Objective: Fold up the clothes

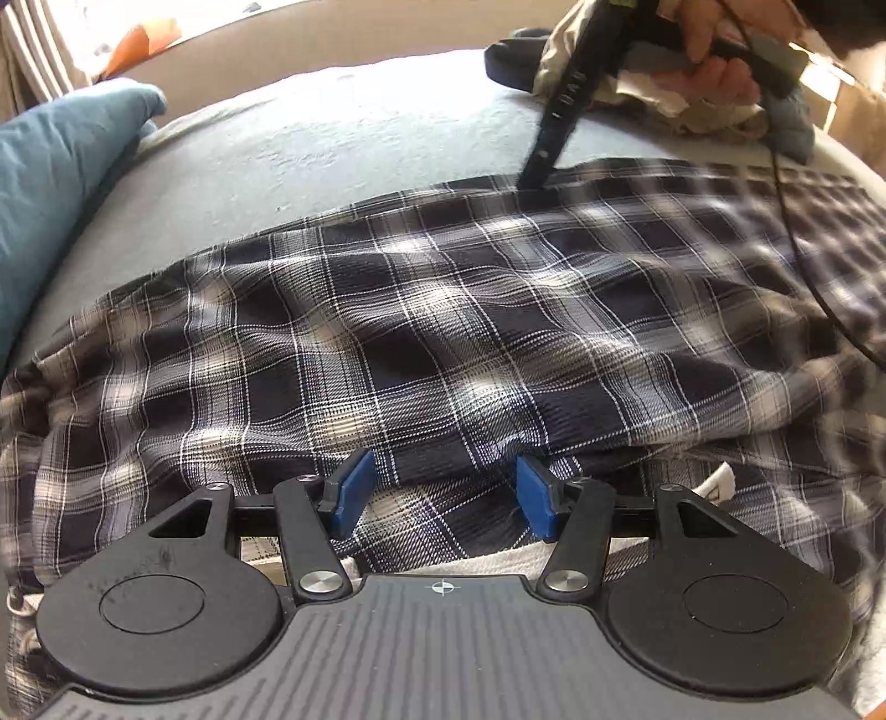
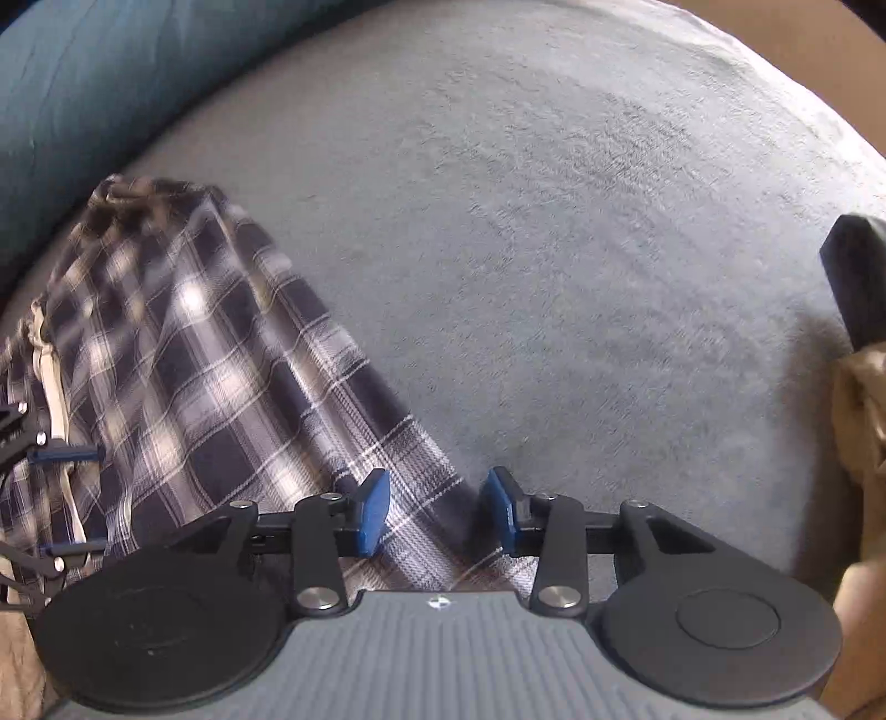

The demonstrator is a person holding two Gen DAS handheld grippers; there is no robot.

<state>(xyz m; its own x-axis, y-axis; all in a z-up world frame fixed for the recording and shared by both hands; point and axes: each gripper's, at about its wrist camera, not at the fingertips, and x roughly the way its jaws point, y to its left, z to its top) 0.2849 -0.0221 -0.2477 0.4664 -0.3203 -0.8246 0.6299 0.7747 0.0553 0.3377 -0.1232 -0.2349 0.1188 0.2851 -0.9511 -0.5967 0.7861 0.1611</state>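
garment: plaid garment, navy/white/cream check, woven cloth, wrinkled; a white label tab is seen at its near edge
layers: an upper layer is draped over a lower one, with the fold edge running just beyond the left gripper's pads
location: spread across a grey-blue bed, nearer the camera side; a bare stretch of bed is seen beyond it
right-wrist view: a long narrow section of the same plaid is seen running diagonally from upper left down to the right gripper; a pale drawstring-like cord is seen along its left side
left gripper: blue pads held wide apart, nothing clamped; plaid cloth lies between and under the pads, contact cannot be told
right gripper: pads held apart, narrower gap than the left; the plaid edge lies between them, not pinched; in the left-wrist view its black finger is angled down to the far edge of the garment, touching or just above it
hand: seen wrapped around the right gripper's handle
surroundings: teal pillow at the left of the bed; a heap of other clothes at the far right, apart from the plaid
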